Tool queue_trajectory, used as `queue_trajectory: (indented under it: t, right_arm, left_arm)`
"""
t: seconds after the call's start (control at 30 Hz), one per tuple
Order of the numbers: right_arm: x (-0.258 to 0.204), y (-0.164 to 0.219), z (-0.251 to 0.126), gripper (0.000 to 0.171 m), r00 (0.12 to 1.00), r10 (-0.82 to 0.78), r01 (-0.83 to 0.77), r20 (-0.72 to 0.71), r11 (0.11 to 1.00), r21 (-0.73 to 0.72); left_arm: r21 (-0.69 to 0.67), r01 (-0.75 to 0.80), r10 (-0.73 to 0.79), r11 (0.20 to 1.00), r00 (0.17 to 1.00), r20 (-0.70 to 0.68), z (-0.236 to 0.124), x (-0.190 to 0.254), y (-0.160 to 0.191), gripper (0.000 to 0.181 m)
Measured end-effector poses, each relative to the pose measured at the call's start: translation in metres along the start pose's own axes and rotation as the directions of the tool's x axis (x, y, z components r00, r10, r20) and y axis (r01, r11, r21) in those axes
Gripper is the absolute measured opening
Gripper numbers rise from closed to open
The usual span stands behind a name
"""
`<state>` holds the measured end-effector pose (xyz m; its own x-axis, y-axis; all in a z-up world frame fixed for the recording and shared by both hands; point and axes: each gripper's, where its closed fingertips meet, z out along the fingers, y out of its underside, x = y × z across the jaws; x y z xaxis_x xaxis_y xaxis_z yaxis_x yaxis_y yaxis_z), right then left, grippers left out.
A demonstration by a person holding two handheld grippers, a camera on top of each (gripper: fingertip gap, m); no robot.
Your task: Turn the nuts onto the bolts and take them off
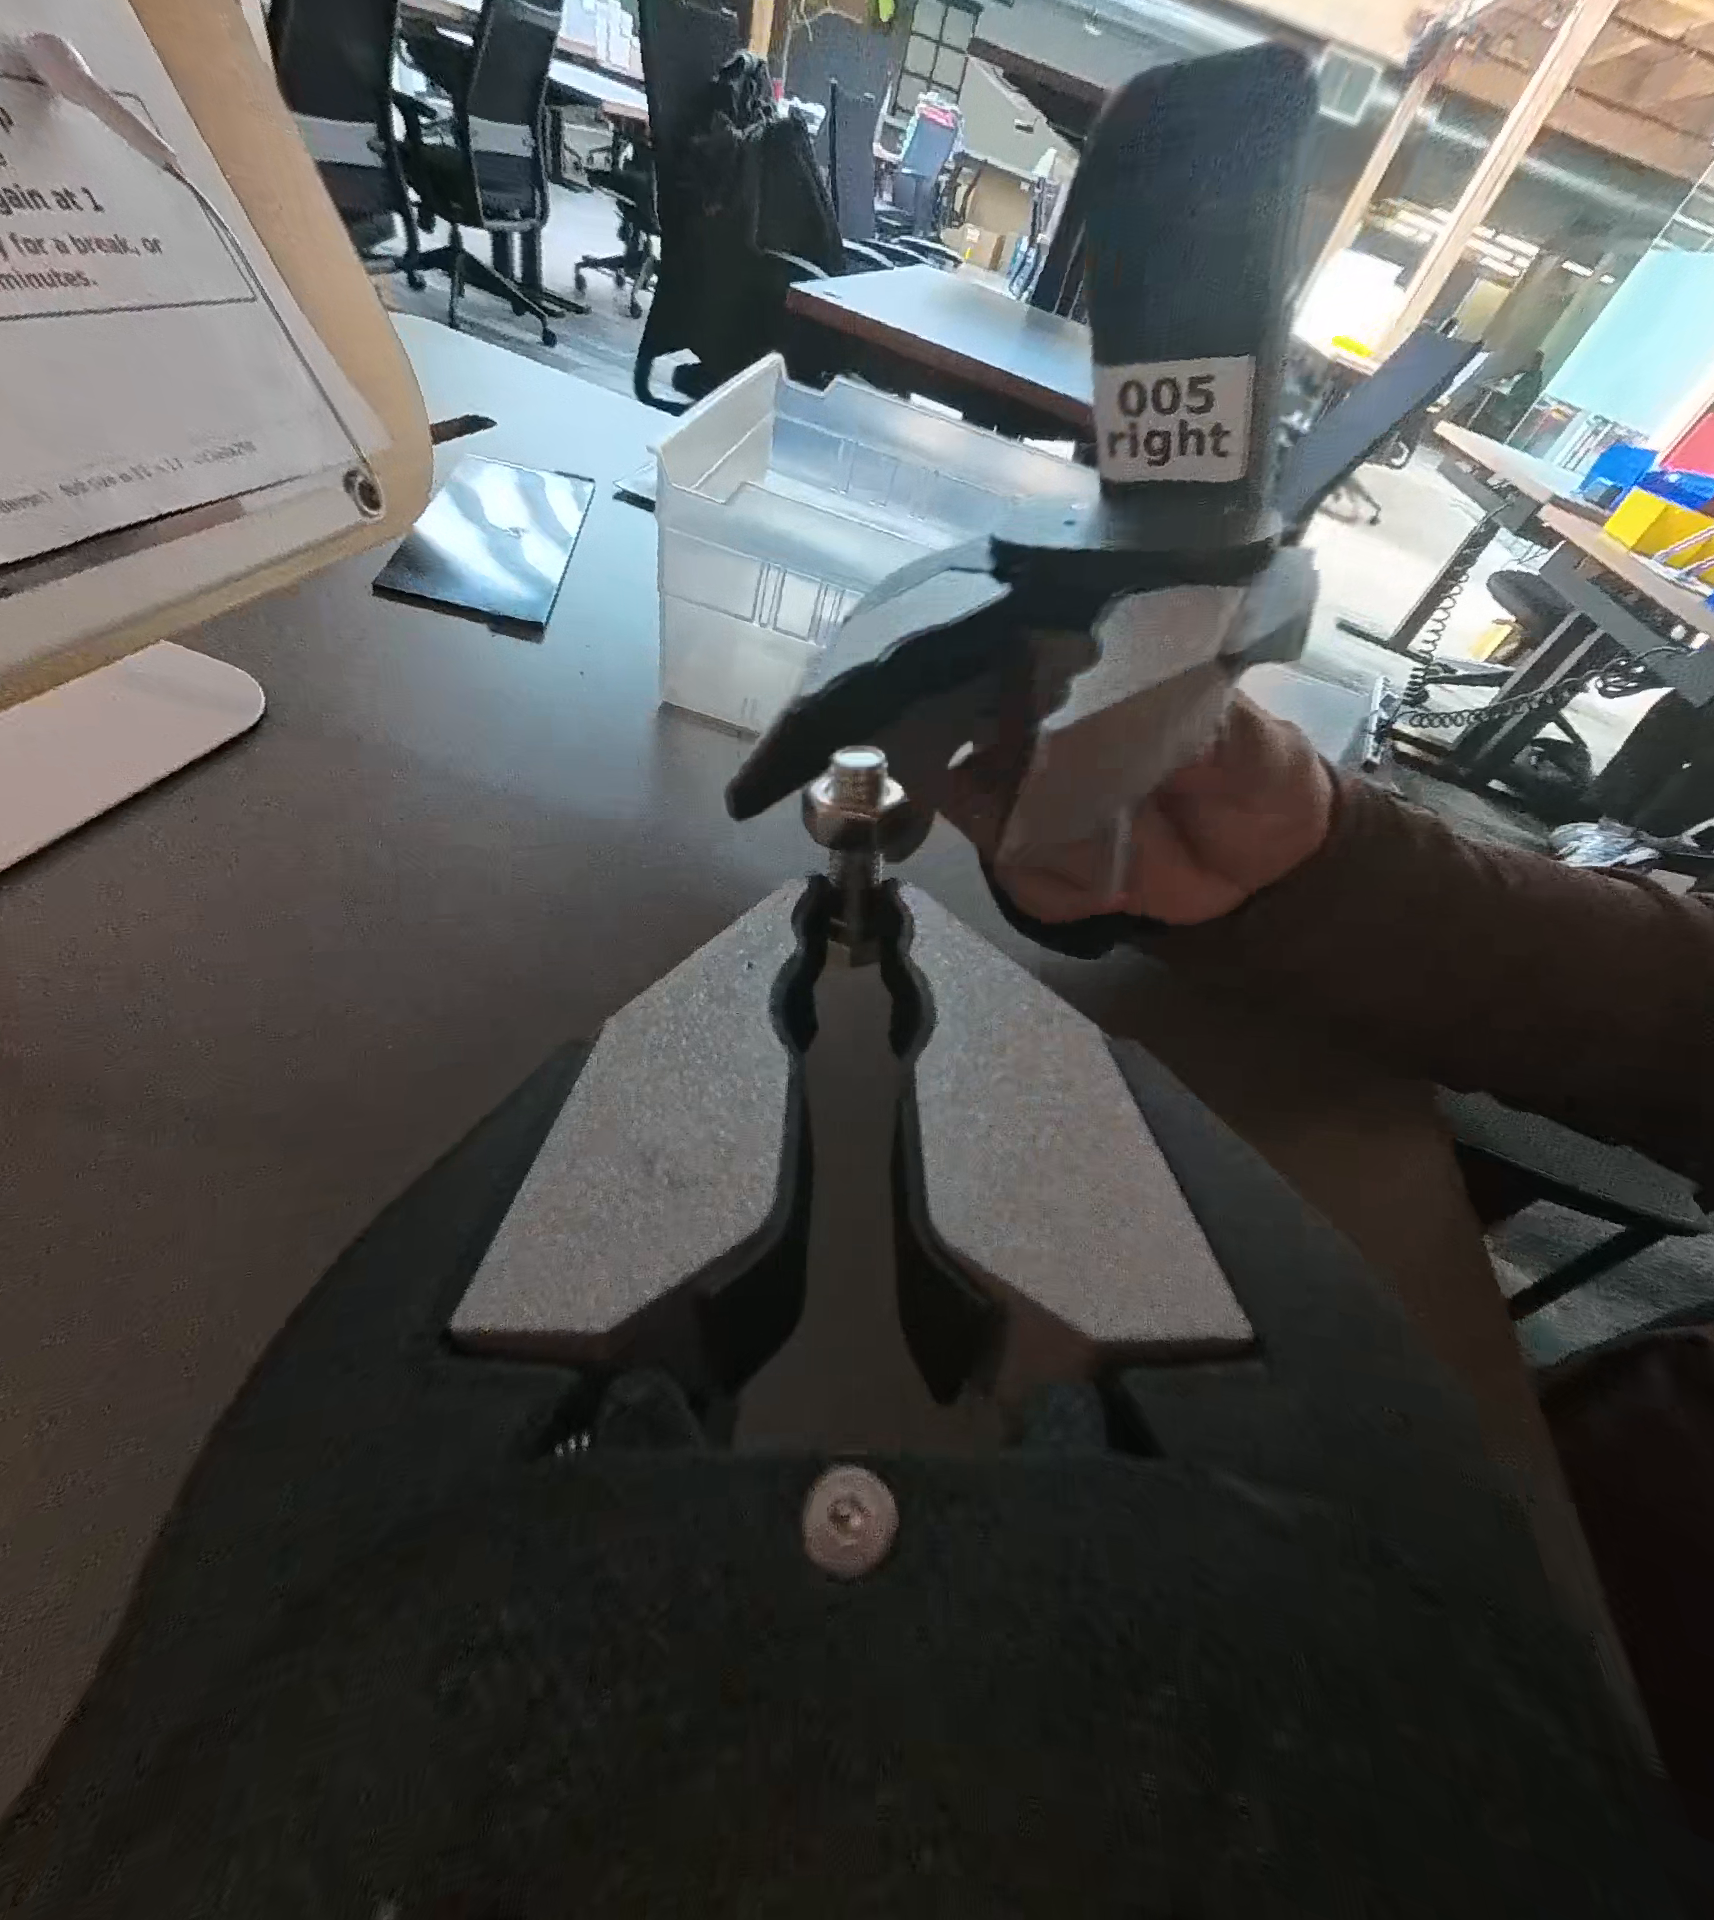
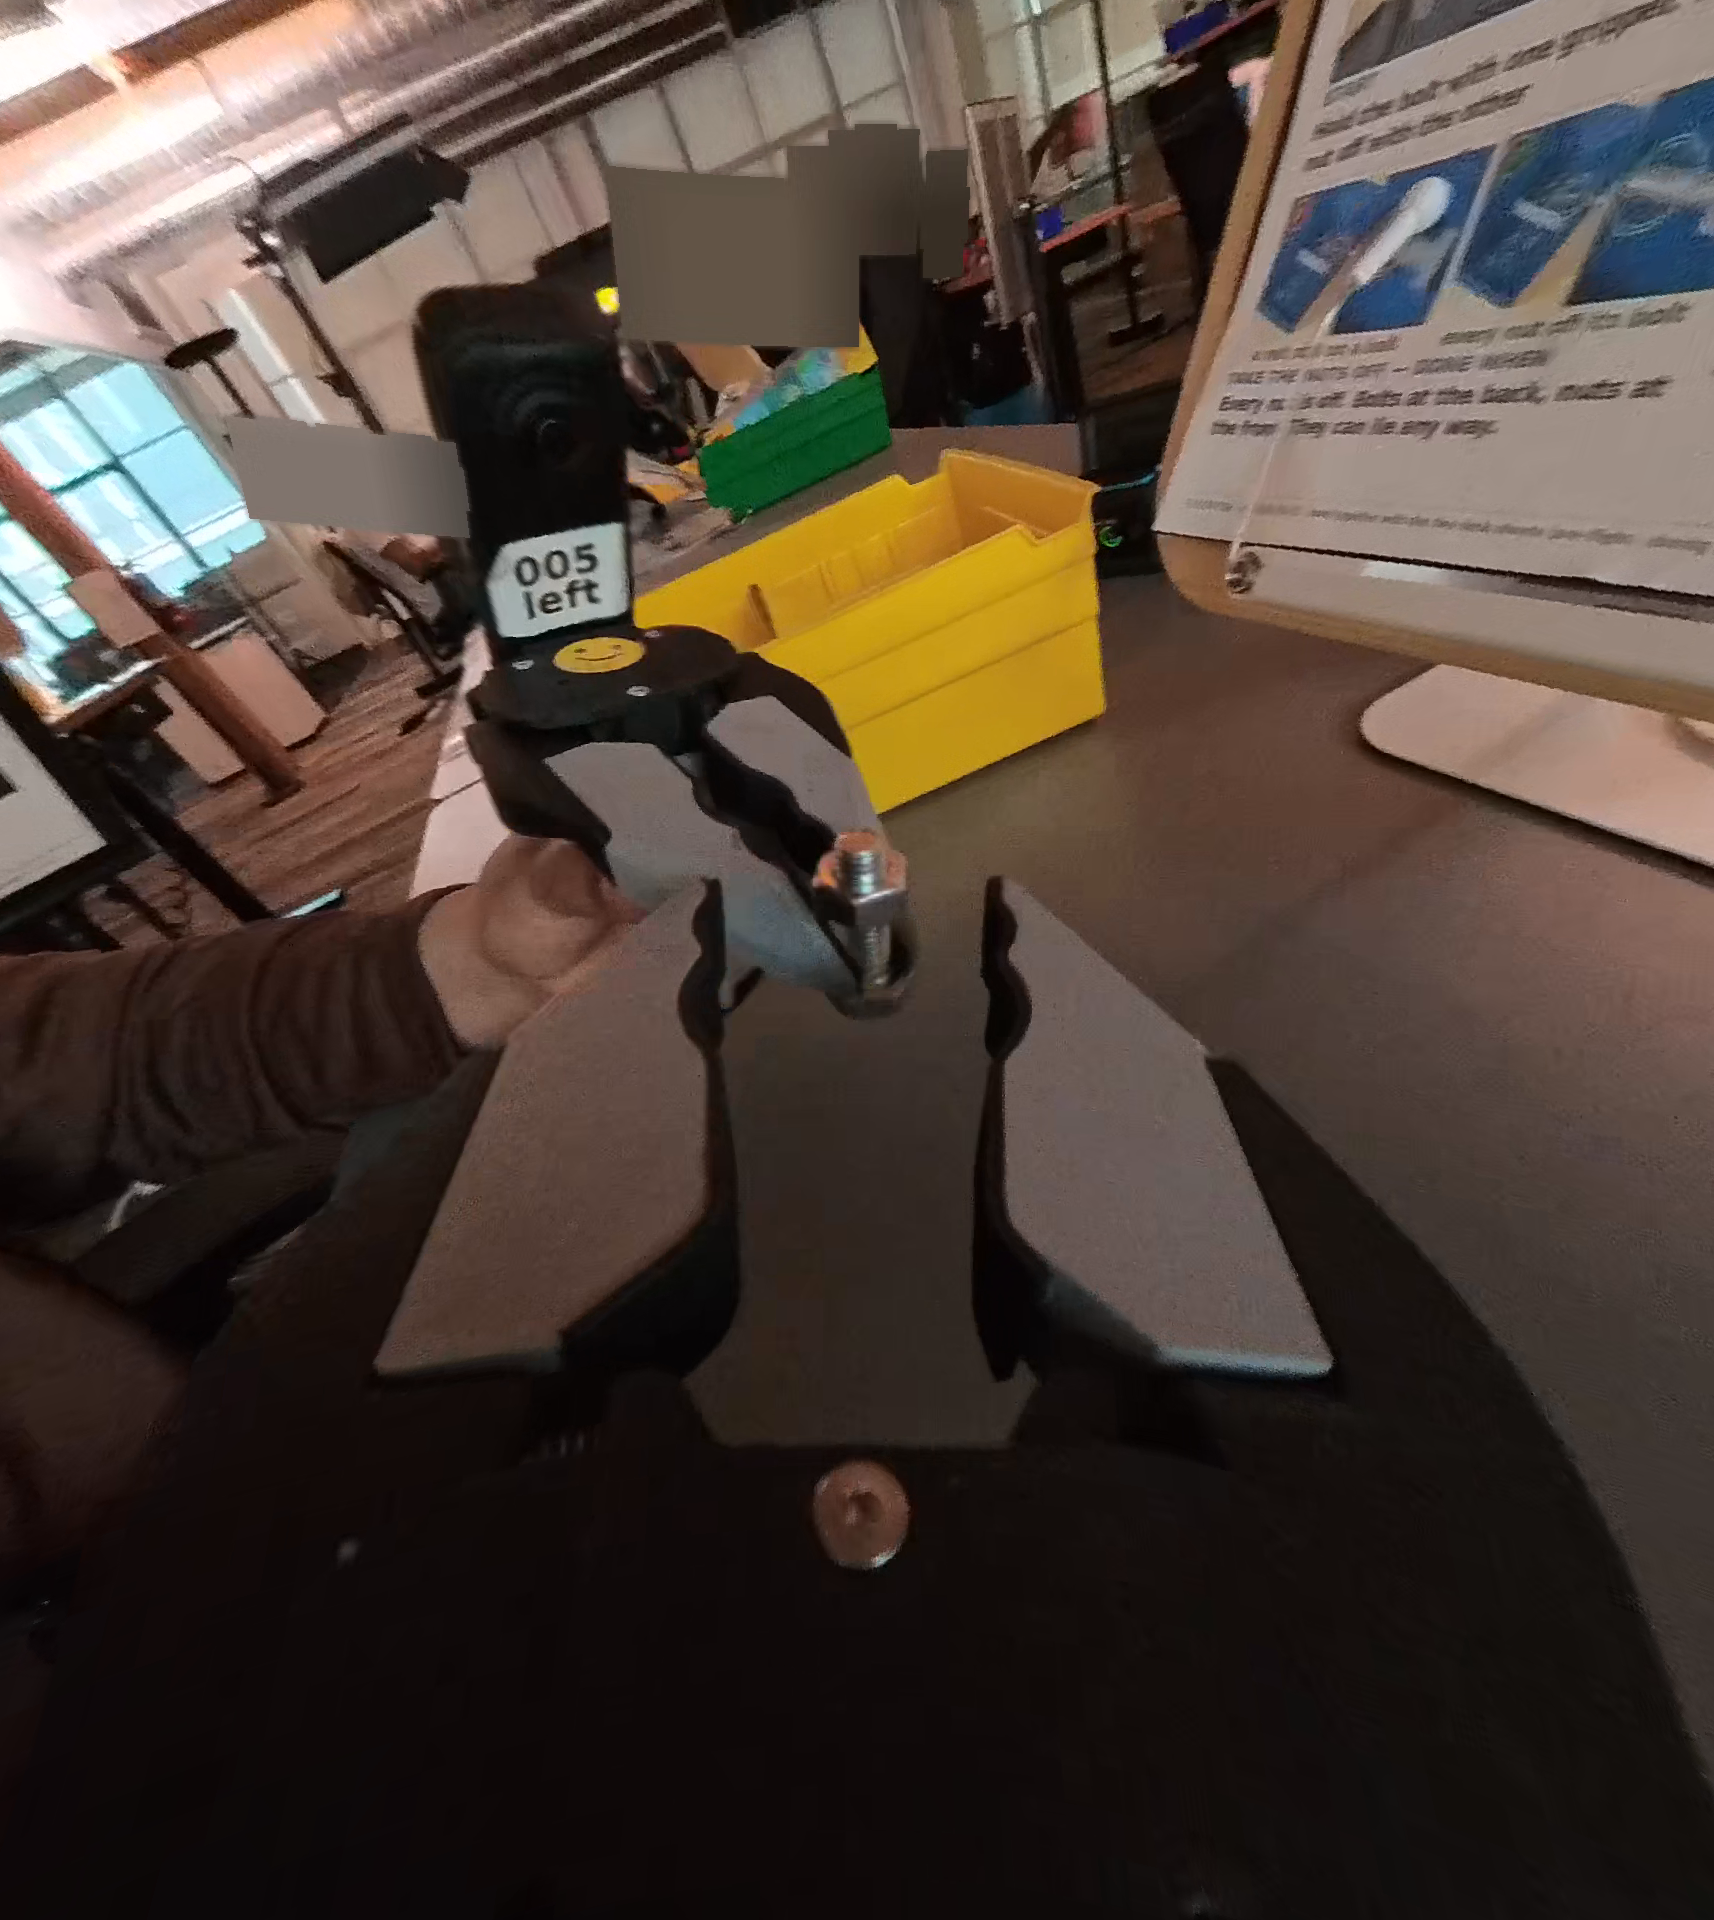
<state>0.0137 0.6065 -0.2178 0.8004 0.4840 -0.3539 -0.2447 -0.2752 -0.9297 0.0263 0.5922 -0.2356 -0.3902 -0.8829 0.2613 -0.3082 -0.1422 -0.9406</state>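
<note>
Left wrist view: left gripper (image 1: 851, 914) is clamped on the lower end of a bolt (image 1: 855, 831), which stands upright above the dark table (image 1: 313, 831) w/ a nut (image 1: 858, 812) threaded on near its top. Right gripper (image 1: 832, 774) comes in from the right, held by a hand (image 1: 1185, 821) in a brown sleeve; its dark finger tip sits just beside the nut, contact unclear. A clear plastic bin (image 1: 759, 561) stands behind, a paper sign on a stand at left. Right wrist view: right gripper (image 2: 848, 940) has its 2 fingers spread apart, nothing between them touching. The bolt (image 2: 868, 914) & nut (image 2: 858, 873) sit between the tips, pinched by the left gripper (image 2: 868, 982) reaching from the left. A yellow bin (image 2: 936, 644) sits farther back on the table (image 2: 1352, 1039).
</note>
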Motion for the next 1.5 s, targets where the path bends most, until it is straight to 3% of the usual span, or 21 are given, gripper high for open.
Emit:
queue_trajectory:
  t: [0.03, 0.13, 0.17, 0.2, 0.23, 0.33, 0.4, 0.5, 0.57, 0.6, 0.77, 1.0, 1.1, 1.23, 1.33, 1.5]
  right_arm:
    - [-0.009, -0.002, 0.001, 0.04, 0.998, -0.002, 0.001, 0.058, 1.0, 0.008]
    - [-0.006, -0.002, 0.0, 0.039, 0.997, -0.08, 0.08, 0.004, 0.997, -0.002]
    - [-0.016, -0.002, -0.003, 0.009, 0.992, -0.111, 0.111, 0.06, 0.994, 0.008]
    - [-0.027, -0.005, -0.006, 0.0, 0.985, -0.106, 0.101, 0.133, 0.994, 0.039]
    - [-0.027, -0.009, -0.007, 0.003, 0.987, -0.075, 0.067, 0.145, 0.996, 0.061]
    - [0.0, -0.009, -0.003, 0.048, 1.0, -0.029, 0.029, 0.0, 0.998, 0.05]
    - [0.01, -0.007, 0.0, 0.058, 0.997, -0.03, 0.033, -0.067, 0.998, 0.045]
    - [0.005, -0.002, 0.006, 0.055, 0.999, -0.029, 0.029, -0.044, 0.999, 0.016]
    - [0.0, 0.0, 0.008, 0.024, 0.999, -0.031, 0.031, -0.01, 0.999, 0.009]
    - [0.002, 0.0, 0.007, 0.017, 0.999, -0.03, 0.03, -0.029, 1.0, 0.008]
    - [0.005, 0.003, 0.005, 0.017, 0.998, -0.04, 0.04, -0.054, 0.999, -0.007]
    - [0.008, -0.017, -0.014, 0.016, 0.953, -0.174, 0.176, -0.249, 0.984, -0.018]
    - [-0.024, -0.04, -0.042, 0.016, 0.926, -0.239, 0.245, -0.293, 0.969, -0.017]
    - [-0.041, -0.071, -0.114, 0.015, 0.816, -0.335, 0.321, -0.471, 0.94, -0.112]
    - [-0.009, -0.069, -0.186, 0.016, 0.706, -0.343, 0.237, -0.619, 0.939, -0.251]
    - [0.077, -0.003, -0.268, 0.016, 0.607, -0.322, -0.032, -0.727, 0.904, -0.427]
  left_arm:
    - [-0.003, -0.003, 0.003, 1.0, 1.0, 0.011, 0.0, -0.002, 0.0, 0.008]
    - [0.011, 0.032, -0.033, 0.999, 0.997, 0.063, -0.004, -0.016, 0.0, 0.008]
    - [0.009, 0.05, -0.051, 0.999, 0.994, 0.094, -0.007, -0.025, 0.001, 0.008]
    - [0.004, 0.061, -0.061, 0.998, 0.992, 0.108, -0.009, -0.031, 0.003, 0.008]
    - [0.005, 0.069, -0.069, 0.998, 0.992, 0.106, -0.01, -0.033, 0.004, 0.008]
    - [0.025, 0.083, -0.085, 0.996, 0.994, 0.066, -0.01, -0.026, 0.0, 0.008]
    - [0.025, 0.07, -0.07, 0.997, 0.997, 0.01, -0.006, -0.013, -0.003, 0.008]
    - [0.014, 0.045, -0.044, 0.999, 0.999, -0.023, 0.0, -0.002, -0.002, 0.008]
    - [0.007, 0.033, -0.033, 0.999, 0.999, -0.027, 0.002, -0.001, 0.0, 0.008]
    - [0.008, 0.017, -0.016, 1.0, 0.999, -0.03, 0.002, 0.0, 0.0, 0.008]
    - [-0.006, -0.059, 0.059, 0.998, 0.998, 0.006, 0.004, -0.002, 0.003, 0.008]
    - [0.017, -0.099, 0.098, 0.995, 0.994, 0.054, 0.001, -0.005, 0.0, 0.016]
    - [-0.004, -0.096, 0.096, 0.995, 0.994, 0.06, 0.002, -0.005, 0.004, 0.017]
    - [-0.044, -0.12, 0.124, 0.992, 0.988, 0.095, 0.004, -0.009, 0.01, 0.017]
    - [-0.08, -0.129, 0.139, 0.988, 0.983, 0.122, 0.003, -0.009, 0.018, 0.016]
    - [-0.165, -0.031, 0.071, 0.986, 0.967, 0.246, -0.001, 0.01, 0.032, 0.013]
